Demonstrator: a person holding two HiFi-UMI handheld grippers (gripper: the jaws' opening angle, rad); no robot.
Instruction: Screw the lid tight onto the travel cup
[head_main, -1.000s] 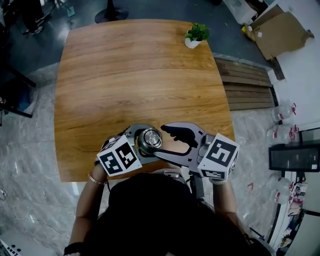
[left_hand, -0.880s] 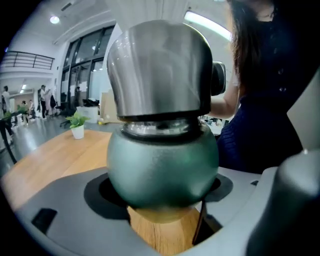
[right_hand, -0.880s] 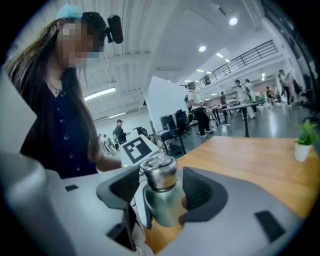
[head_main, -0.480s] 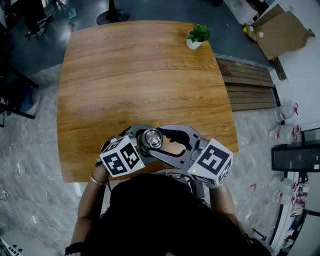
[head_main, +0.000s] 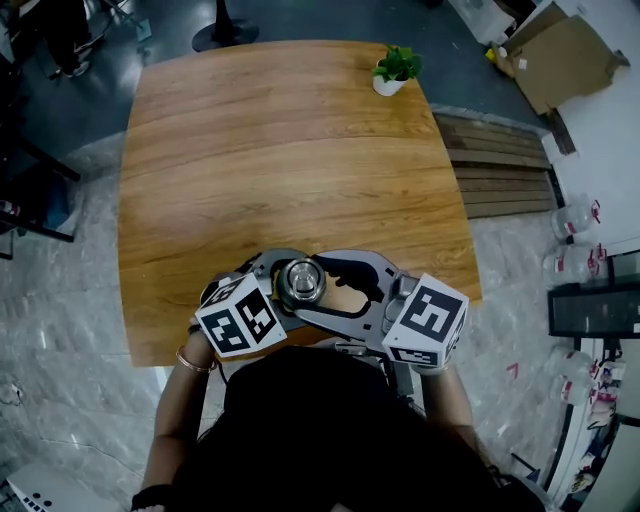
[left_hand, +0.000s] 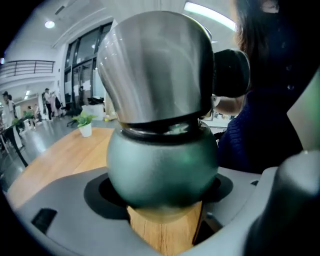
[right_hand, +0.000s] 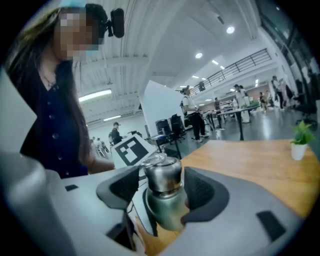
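Glossy metal lid (left_hand: 155, 65), matt cup (left_hand: 162, 170), grained wooden table (head_main: 280, 150).

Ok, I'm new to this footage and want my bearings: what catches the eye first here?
A travel cup with a shiny steel lid is clamped in the left gripper at the near edge of a wooden table. The right gripper has just been opening its jaws, which flank the lid without pressing it. A small potted plant sits at the far right corner.
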